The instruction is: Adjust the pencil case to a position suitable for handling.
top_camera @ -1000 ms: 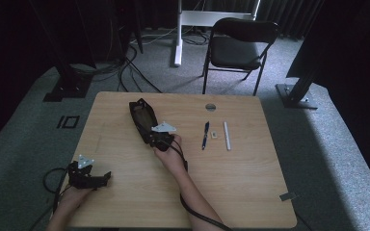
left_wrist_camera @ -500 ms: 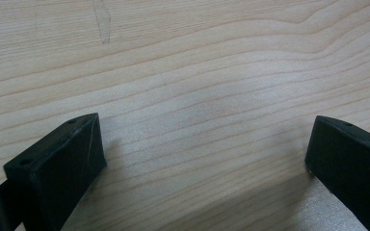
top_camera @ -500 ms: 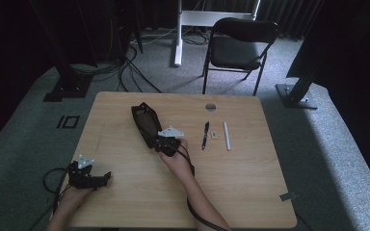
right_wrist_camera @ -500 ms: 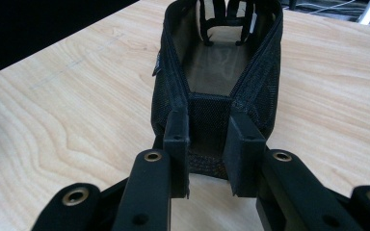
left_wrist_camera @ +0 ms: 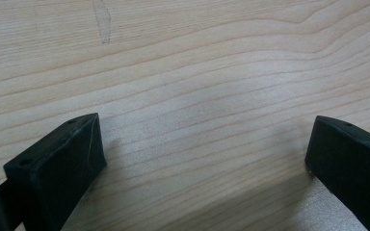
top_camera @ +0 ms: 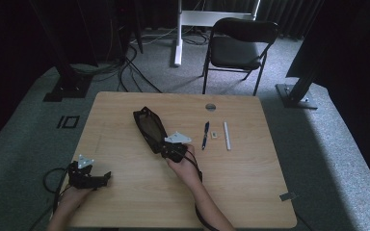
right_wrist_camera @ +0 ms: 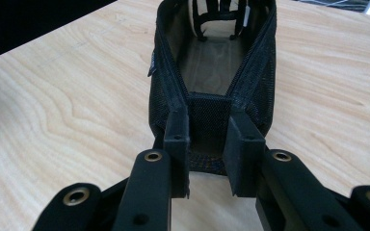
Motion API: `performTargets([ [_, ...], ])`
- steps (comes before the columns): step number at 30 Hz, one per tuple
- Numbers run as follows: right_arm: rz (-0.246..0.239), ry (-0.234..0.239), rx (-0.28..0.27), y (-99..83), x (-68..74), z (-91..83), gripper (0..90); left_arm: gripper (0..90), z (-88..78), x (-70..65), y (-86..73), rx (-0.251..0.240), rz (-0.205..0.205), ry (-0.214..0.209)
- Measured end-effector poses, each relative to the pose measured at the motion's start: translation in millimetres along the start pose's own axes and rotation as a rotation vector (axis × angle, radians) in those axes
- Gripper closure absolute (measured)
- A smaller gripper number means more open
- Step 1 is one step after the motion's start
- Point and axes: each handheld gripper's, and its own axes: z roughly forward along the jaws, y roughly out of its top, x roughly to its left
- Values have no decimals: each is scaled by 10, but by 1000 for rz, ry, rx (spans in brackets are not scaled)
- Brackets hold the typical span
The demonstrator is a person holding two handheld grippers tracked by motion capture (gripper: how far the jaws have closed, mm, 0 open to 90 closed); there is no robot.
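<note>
High view, from left to right: one left gripper [top_camera: 87,175] lies low on the counter [top_camera: 125,202] near its left edge, the hand behind it. In the left gripper view its jaws stand wide apart with only bare wood between them. Next comes one black mesh pouch [top_camera: 149,128], lying slanted near the middle, its zip open (the inside is visible in the right gripper view). One right gripper [top_camera: 166,149] meets the pouch's near end; its jaws are nearly closed and pinch that end [right_wrist_camera: 207,130]. The forearm reaches up from the bottom edge. Further right lie one dark pen [top_camera: 205,135], one small eraser-like piece [top_camera: 215,135] and one white stick [top_camera: 227,135], side by side.
</note>
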Motion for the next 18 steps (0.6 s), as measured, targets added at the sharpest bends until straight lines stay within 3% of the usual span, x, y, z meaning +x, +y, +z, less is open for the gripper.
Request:
performTargets([
  [18,-26,15,13,-199,-81,-341,734,3,0,0,0,0,0,0],
])
